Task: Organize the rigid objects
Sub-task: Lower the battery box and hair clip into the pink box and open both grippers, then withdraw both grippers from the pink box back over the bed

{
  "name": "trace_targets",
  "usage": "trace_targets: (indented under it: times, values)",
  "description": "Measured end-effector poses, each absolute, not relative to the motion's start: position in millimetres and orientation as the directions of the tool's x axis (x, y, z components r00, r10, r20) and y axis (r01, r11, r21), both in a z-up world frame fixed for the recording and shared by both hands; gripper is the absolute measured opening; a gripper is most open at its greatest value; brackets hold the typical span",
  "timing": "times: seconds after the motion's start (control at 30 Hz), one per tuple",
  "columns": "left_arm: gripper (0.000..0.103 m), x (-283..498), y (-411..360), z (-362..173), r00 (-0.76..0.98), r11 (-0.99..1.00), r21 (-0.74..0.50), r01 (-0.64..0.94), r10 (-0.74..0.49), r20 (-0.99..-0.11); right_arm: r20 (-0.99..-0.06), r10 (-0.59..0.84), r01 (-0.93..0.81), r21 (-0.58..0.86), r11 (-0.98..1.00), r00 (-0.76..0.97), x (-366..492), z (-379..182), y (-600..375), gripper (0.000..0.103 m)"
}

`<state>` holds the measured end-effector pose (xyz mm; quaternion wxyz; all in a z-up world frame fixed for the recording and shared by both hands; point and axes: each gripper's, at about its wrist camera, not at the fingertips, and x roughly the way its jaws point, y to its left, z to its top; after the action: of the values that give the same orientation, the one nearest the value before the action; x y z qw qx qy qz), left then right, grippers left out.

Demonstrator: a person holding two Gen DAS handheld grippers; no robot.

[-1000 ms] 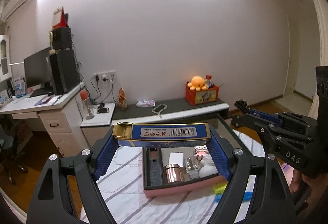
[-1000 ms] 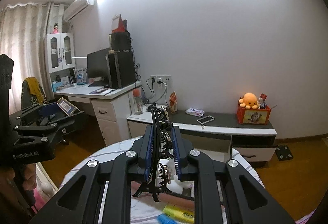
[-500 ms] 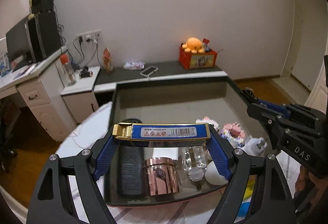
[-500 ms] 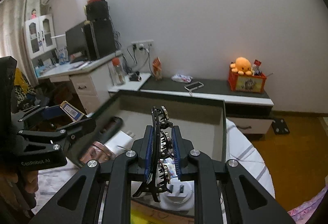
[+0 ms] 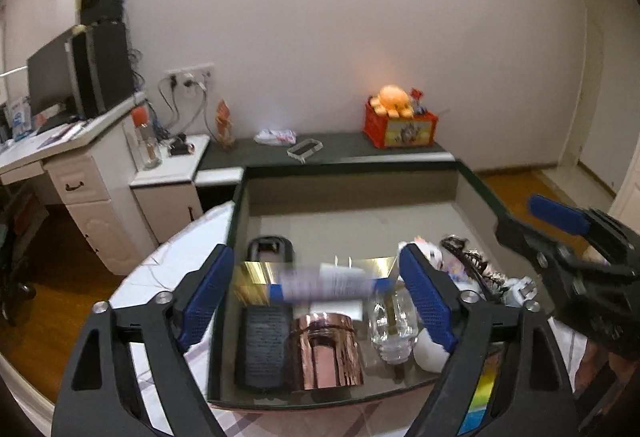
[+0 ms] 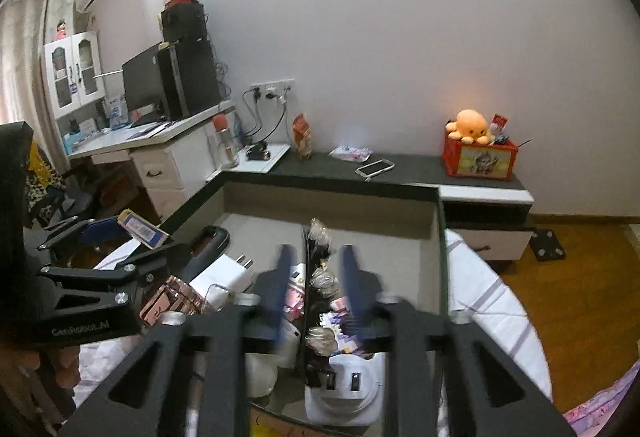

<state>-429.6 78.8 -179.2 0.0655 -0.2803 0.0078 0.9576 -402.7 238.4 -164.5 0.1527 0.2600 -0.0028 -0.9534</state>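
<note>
My left gripper (image 5: 316, 297) hangs over the near end of a dark green tray (image 5: 348, 181). Its jaws are opening, and a blue and gold box (image 5: 320, 283) lies motion-blurred between the fingers, free of the pads. Over the tray's right side my right gripper (image 6: 316, 253) is opening too. A black hair claw with clear beads (image 6: 318, 277) stands upright in the gap, touching neither blurred finger.
In the tray lie a black brush (image 5: 264, 341), a rose-gold jar (image 5: 324, 349), a clear glass bottle (image 5: 390, 325), a white plug (image 6: 228, 273) and a white charger (image 6: 344, 389). The tray rests on striped cloth (image 5: 168, 269). A low cabinet (image 6: 420, 165) and a desk (image 5: 80, 165) stand beyond.
Both grippers came down over the tray. The left jaws widened and the box went blurred between them. The right jaws, shut on the hair claw before, have parted from it.
</note>
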Motion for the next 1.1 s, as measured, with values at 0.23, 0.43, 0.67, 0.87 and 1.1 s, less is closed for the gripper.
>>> trace_targets:
  times: [0.23, 0.43, 0.67, 0.87, 1.1]
  values:
    - [0.103, -389, 54, -149, -0.883, -0.995, -0.07, -0.067, 0.091, -0.46, -0.418, -0.291, 0.279, 0.093, -0.956, -0.861, -367, -136, 243, 0.08]
    - [0.103, -334, 36, -124, -0.918, -0.998, -0.052, -0.031, 0.049, -0.393, -0.342, -0.305, 0.297, 0.078, -0.952, -0.889, -322, -106, 236, 0.082]
    - [0.103, -269, 21, -104, -0.931, -0.999, -0.034, -0.022, 0.033, -0.363, -0.28, -0.311, 0.31, 0.047, -0.95, -0.909, -265, -86, 229, 0.098]
    - [0.103, -220, 12, -95, -0.949, -0.999, -0.037, -0.012, 0.023, -0.315, -0.226, -0.29, 0.291, 0.028, -0.956, -0.93, -217, -79, 233, 0.103]
    - [0.103, -185, 14, -82, -0.959, -1.0, -0.007, -0.022, 0.023, -0.281, -0.187, -0.274, 0.274, 0.026, -0.961, -0.943, -180, -68, 241, 0.103]
